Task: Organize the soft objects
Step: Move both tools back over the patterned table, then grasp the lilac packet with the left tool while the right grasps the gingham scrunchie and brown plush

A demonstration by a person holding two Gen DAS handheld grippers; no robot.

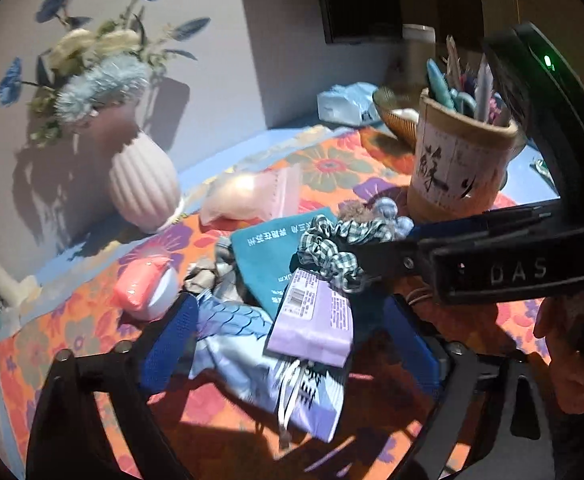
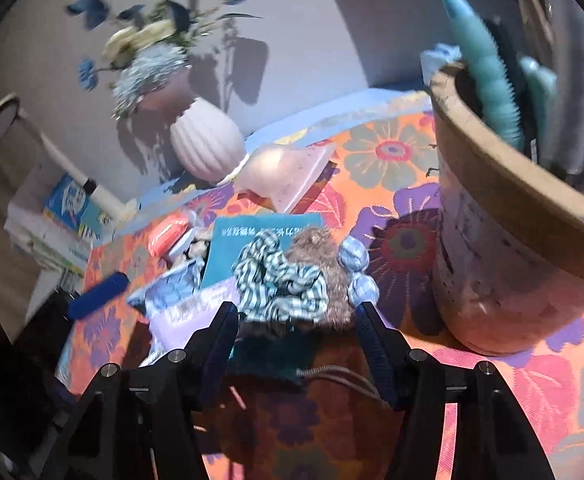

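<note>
A heap of soft things lies on the flowered cloth. On top is a green checked scrunchie, with a brown fuzzy scrunchie and a blue-white one beside it. My right gripper has its fingertips against both sides of the checked scrunchie and is shut on it. Under it lie a teal pouch, a purple packet and a pale blue scale-print drawstring bag. My left gripper stands open around the packet and bag, its pads apart from them.
A tall cork pen holder full of combs and scissors stands close on the right. A ribbed white vase of flowers stands at the back left, a pink bag beside it. A red-lidded wipes pack lies left of the heap.
</note>
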